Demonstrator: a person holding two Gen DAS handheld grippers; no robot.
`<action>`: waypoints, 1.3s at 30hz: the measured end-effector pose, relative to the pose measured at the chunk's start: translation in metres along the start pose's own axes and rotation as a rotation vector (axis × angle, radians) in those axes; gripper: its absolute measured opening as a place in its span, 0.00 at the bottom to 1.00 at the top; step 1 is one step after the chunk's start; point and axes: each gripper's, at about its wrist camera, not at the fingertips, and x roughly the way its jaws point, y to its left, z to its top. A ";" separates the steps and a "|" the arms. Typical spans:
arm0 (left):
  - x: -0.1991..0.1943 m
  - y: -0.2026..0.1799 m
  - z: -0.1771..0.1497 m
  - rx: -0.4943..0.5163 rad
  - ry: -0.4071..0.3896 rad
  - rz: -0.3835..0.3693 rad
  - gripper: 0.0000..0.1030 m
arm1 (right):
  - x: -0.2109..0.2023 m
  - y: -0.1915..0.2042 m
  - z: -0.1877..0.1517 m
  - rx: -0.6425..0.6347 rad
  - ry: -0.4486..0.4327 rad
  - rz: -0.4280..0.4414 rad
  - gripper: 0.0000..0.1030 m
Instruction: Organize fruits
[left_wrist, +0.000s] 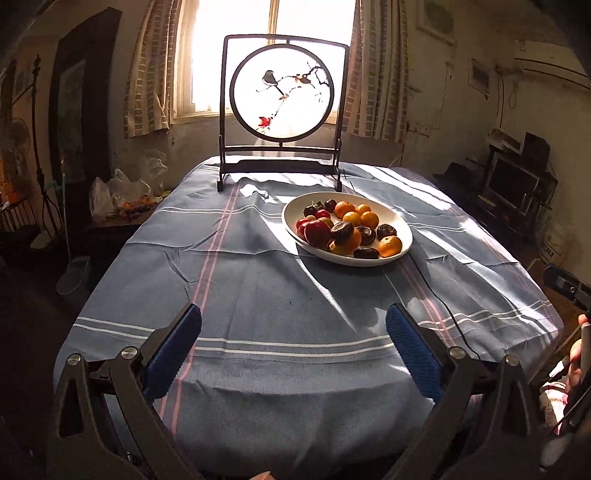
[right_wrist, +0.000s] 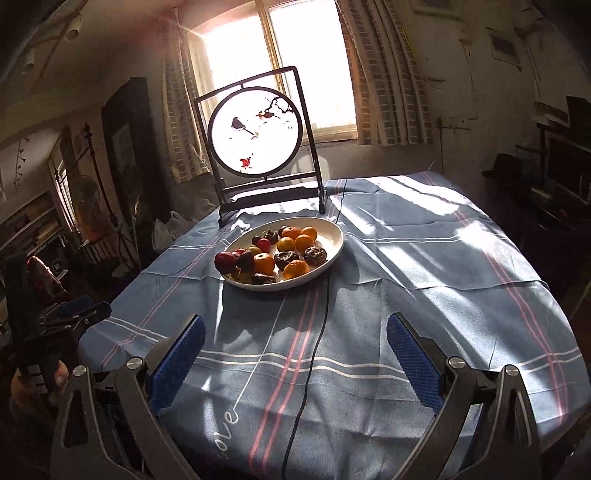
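Your left gripper (left_wrist: 293, 343), black-armed with ribbed blue pads, sits lowest and closest in the left wrist view, its jaws spread wide with only bare cloth between them. It grips nothing. You hold it pitched downward over the near edge of the table, pointing toward 12 o'clock.

Your right gripper (right_wrist: 295, 345) matches it: jaws fully apart, nothing between the blue pads, tilted down over the near edge. In the right wrist view the left tool shows at 9 o'clock, off the table's left side, with your fingers wrapped on its handle. In the left wrist view the right tool's tip peeks in at 3 o'clock, and part of your hand (left_wrist: 578, 354) is visible just below it.

Both tools are well apart from the white oval ceramic plate (left_wrist: 400, 221), which rests on the blue striped tablecloth (left_wrist: 258, 295) at about 1 o'clock in the left wrist view and 11 o'clock in the right. On it lie mixed fruits: orange mandarins (left_wrist: 390, 246), red apples (left_wrist: 317, 232) toward its left end, and dark wrinkled brown fruits (left_wrist: 341, 232) scattered between.

Beyond the plate, at 12 o'clock, a dark-framed round screen painted with birds (left_wrist: 282, 92) stands upright at the far edge, backlit by the window (left_wrist: 310, 22). A thin black cable (right_wrist: 314, 350) runs across the cloth from the plate's near rim toward you.
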 end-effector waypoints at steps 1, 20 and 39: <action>-0.001 0.000 0.000 -0.003 -0.001 -0.002 0.95 | -0.004 0.000 0.000 -0.003 -0.006 -0.005 0.96; 0.012 0.002 -0.002 -0.025 0.009 0.063 0.95 | -0.001 0.001 -0.007 -0.011 -0.001 -0.014 0.96; 0.003 -0.011 0.000 0.062 -0.046 0.151 0.95 | -0.004 -0.005 -0.011 -0.003 0.005 -0.024 0.96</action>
